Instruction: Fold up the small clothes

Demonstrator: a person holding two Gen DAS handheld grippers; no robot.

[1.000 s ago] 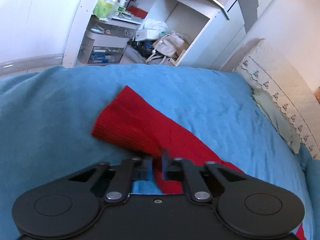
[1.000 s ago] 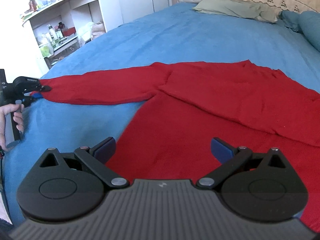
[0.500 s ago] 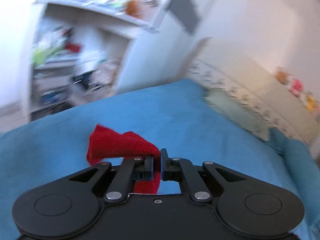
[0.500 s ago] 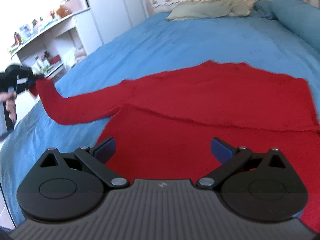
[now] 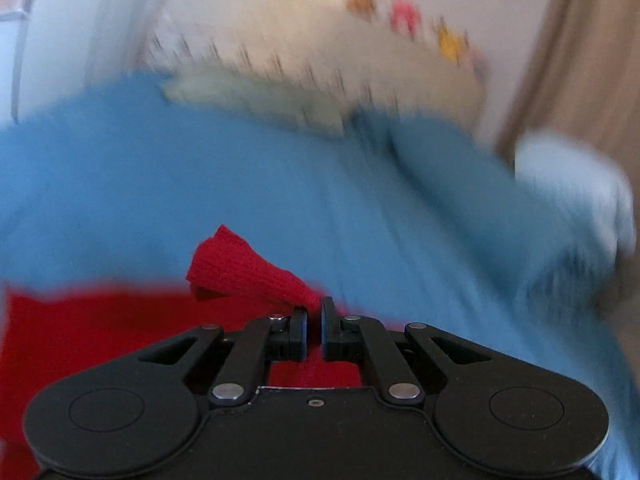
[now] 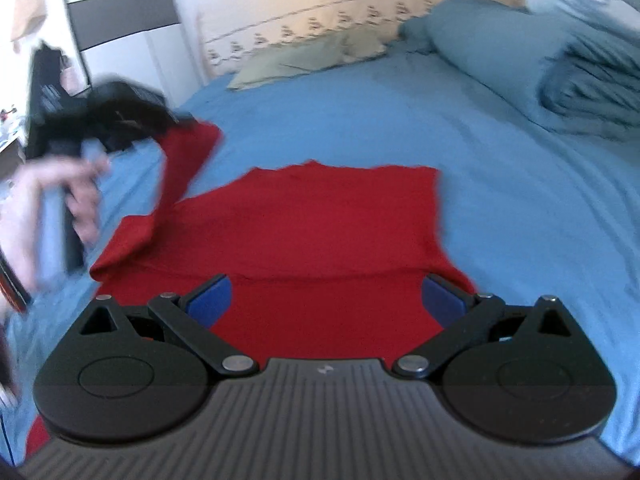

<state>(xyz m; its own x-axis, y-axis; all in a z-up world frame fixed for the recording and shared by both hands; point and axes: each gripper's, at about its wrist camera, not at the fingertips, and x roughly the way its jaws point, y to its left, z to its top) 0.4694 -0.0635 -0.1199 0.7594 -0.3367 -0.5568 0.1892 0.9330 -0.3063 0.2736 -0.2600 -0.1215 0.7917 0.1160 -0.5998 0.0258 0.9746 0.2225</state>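
A red knit sweater (image 6: 328,220) lies flat on the blue bed cover (image 6: 500,152). My left gripper (image 5: 314,312) is shut on the cuff of its sleeve (image 5: 240,268), which bunches out ahead of the fingers. In the right wrist view that left gripper (image 6: 120,120), held by a hand (image 6: 48,200), carries the sleeve (image 6: 188,152) lifted above the bed at the sweater's left side. My right gripper (image 6: 326,296) hovers open over the sweater's near part with nothing between its blue pads (image 6: 210,298).
A pale green pillow (image 6: 312,56) lies by the headboard (image 6: 340,12). Blue pillows and a folded blue duvet (image 6: 580,92) pile up at the far right. A white wardrobe (image 6: 120,28) stands at the left. Blue cover shows bare right of the sweater.
The left gripper lifted the sleeve cuff off the bed and swung it towards the sweater's body, its view turning from the shelves to the headboard. The right gripper's view swung too, still open.
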